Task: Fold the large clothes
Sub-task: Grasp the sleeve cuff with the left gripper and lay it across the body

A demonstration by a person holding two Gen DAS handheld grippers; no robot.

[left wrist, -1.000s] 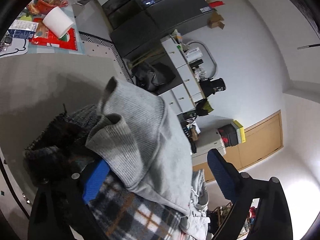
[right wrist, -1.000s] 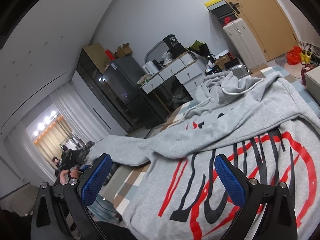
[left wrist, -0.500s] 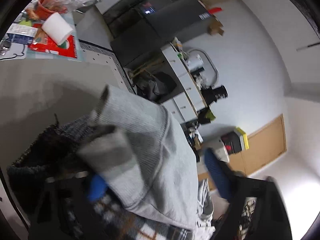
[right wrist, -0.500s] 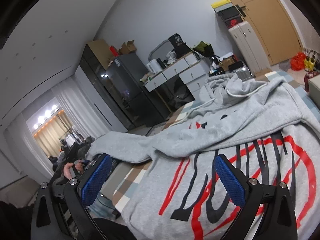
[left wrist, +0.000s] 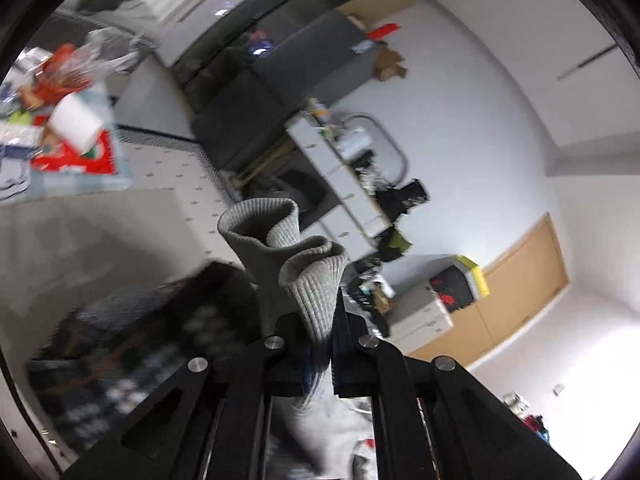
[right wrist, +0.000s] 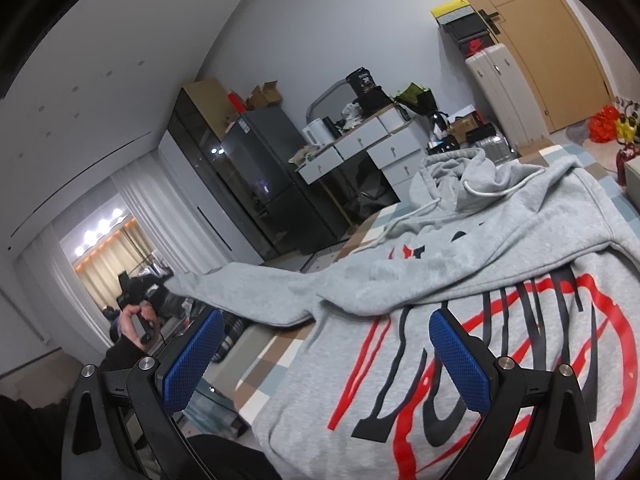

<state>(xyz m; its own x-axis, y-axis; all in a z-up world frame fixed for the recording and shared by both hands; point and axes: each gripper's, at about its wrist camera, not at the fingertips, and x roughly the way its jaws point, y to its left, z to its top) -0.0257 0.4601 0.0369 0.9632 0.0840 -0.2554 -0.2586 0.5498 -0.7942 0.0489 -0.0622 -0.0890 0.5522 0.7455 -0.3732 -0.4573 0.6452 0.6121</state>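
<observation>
Now grey hoodie (right wrist: pixel 460 280), red-and-black print, sleeve cuff (left wrist: pixel 308 276) bunched.

grey hoodie (right wrist: pixel 460 264), red-black print; blue fingers (right wrist: pixel 460 354); checked blanket (right wrist: pixel 276 356)

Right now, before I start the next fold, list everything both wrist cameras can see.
hoodie: one, grey with red and black print, spread on the checked cover, hood far end.
sleeve cuff: one, grey ribbed, pinched in the left gripper, bunched above its fingers.
checked cover: one, brown, blue and white, under the hoodie.
drawer unit: one, white, cluttered top, by the far wall.
dark cabinet: one, left of the drawers.
suitcase: one, pale, by the wooden door, boxes on top.
paper roll: one, white, among clutter in the left view.
hand: one, holding the left gripper's handle.
left gripper: shut on the cuff.
right gripper: open, above the hoodie's hem, holding nothing.
</observation>
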